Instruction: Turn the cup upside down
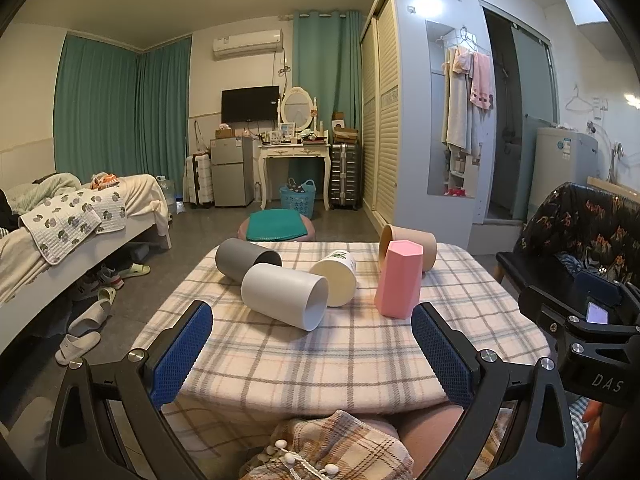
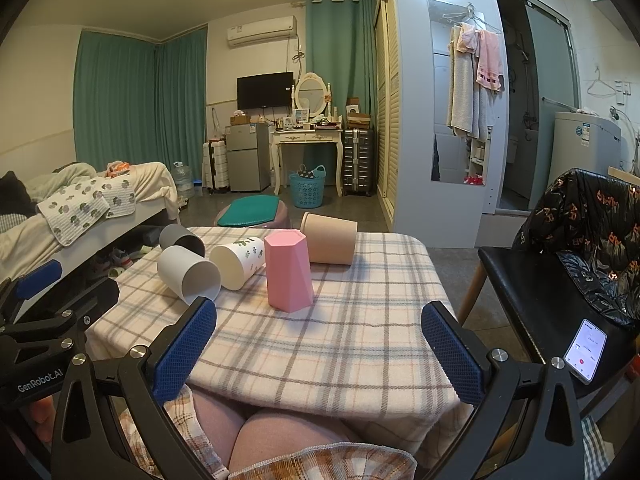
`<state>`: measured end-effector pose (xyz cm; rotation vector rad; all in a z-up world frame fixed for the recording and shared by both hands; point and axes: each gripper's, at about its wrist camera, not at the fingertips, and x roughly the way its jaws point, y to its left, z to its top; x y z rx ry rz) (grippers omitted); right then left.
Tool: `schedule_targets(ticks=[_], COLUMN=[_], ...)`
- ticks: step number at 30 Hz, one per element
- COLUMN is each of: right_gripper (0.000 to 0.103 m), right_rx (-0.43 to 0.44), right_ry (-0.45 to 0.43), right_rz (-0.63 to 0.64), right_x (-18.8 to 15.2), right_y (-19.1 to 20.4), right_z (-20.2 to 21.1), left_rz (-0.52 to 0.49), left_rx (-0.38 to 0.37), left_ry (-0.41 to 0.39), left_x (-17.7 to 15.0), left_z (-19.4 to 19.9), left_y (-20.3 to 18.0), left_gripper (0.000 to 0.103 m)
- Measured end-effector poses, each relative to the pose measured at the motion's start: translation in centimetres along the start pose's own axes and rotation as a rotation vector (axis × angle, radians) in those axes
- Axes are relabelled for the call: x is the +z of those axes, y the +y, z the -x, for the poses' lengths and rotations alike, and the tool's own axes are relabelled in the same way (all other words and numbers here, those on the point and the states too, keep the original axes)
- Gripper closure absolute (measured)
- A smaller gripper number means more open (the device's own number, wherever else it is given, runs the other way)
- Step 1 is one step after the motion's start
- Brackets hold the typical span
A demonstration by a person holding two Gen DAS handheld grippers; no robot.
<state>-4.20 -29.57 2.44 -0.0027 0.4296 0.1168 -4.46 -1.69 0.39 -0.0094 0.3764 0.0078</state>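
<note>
Pink cup standing on end at centre right of the left view, on the checked tablecloth, wider end down and narrower flat end up; mouth not visible, so cannot tell which way up. Same pink cup just left of centre in the right view, apart from everything around it.

Four other cups lying on their sides. White cup at centre of the left view, open mouth turned toward the lower right. Grey cup just behind and to its upper left, looking to touch it. Cream cup with a leaf print right beside the white one, flat base facing the camera. Tan cup behind the pink one, partly hidden by it.

Left claw low in the left view, blue pads spread wide, nothing between them, hovering above the near part of the cloth, short of the cups. Right claw low in the right view, likewise spread wide and holding nothing, the pink cup farther up the frame between the lines of its two fingers.

Black chair draped with a flowered dark cloth at the right edge of the right view, a lit phone on its seat. Bed along the left side, green curtains at upper left.
</note>
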Motion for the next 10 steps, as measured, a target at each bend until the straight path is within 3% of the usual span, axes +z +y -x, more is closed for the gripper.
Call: schedule_targets(ticks=[10], right_gripper=[0.0], right_rx=[-0.003], right_ry=[0.004], right_rz=[0.009], right_x=[-0.24], right_y=[0.2], right_z=[0.0], left_rz=[-0.014], left_rx=[0.007], left_ry=[0.004], left_x=[-0.11], left_z=[0.2], left_y=[0.09], left_gripper=[0.0])
